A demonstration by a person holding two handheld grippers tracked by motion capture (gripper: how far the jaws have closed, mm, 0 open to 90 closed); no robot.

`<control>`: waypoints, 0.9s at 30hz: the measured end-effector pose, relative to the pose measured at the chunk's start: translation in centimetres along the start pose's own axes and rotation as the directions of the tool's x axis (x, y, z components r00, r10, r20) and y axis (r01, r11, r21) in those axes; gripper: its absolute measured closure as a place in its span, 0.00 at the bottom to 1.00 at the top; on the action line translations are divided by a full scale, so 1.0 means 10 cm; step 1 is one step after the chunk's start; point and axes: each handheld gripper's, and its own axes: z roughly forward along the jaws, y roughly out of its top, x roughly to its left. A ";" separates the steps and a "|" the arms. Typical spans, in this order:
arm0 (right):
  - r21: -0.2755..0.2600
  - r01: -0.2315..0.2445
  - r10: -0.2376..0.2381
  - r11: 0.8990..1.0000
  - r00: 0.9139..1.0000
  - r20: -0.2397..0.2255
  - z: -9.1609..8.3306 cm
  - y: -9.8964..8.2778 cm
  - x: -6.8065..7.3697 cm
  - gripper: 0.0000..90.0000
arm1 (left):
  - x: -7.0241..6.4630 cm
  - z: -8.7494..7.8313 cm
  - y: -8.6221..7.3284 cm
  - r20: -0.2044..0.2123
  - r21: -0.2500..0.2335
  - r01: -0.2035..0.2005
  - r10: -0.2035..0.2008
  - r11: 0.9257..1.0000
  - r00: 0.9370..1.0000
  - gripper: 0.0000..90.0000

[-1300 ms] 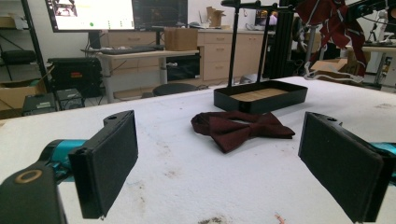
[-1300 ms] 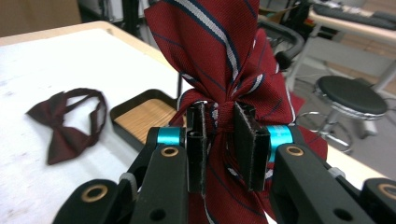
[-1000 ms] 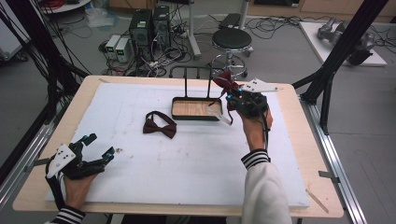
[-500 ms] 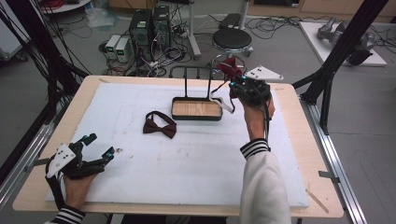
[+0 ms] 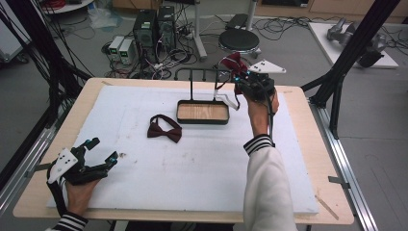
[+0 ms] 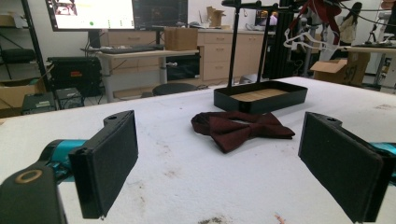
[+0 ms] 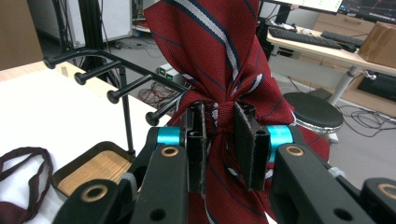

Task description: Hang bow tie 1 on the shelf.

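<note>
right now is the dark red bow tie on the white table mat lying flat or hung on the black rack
Lying flat. The dark red bow tie rests on the white mat, in front of the black rack's wooden-floored tray, untouched by either gripper.

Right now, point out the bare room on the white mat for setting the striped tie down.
Free: the wide patch between the left tool, the bow tie and the sleeve; also the mat's far left. Crowded: around the rack tray, where the right tool grips the striped tie.
</note>
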 end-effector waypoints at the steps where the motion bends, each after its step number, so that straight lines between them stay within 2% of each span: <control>1: -0.006 0.008 -0.008 1.000 1.000 0.008 0.01 0.00 -0.01 0.84 | 0.00 0.00 0.00 0.000 0.001 0.000 0.000 1.000 1.000 0.14; 3: -0.005 -0.006 0.006 1.000 1.000 0.010 0.03 0.02 -0.02 0.84 | 0.00 0.00 0.00 0.000 0.001 0.000 0.000 1.000 1.000 0.14; 14: -0.003 -0.020 0.020 1.000 0.999 0.036 0.13 0.09 -0.12 0.84 | 0.00 0.00 0.00 0.001 0.000 0.001 -0.001 1.000 1.000 0.14; 16: 0.007 -0.017 0.016 1.000 0.999 0.042 0.16 0.07 -0.14 0.84 | 0.00 0.00 0.00 0.001 0.001 0.000 0.000 1.000 1.000 0.14; 21: 0.028 -0.048 0.047 0.998 0.998 0.045 0.21 0.00 -0.21 0.84 | 0.00 0.00 0.00 0.001 0.001 -0.002 0.002 1.000 1.000 0.14; 27: 0.060 -0.064 0.061 0.996 0.997 0.051 0.26 -0.07 -0.29 0.84 | 0.00 0.00 0.00 0.000 0.002 -0.003 0.003 1.000 1.000 0.14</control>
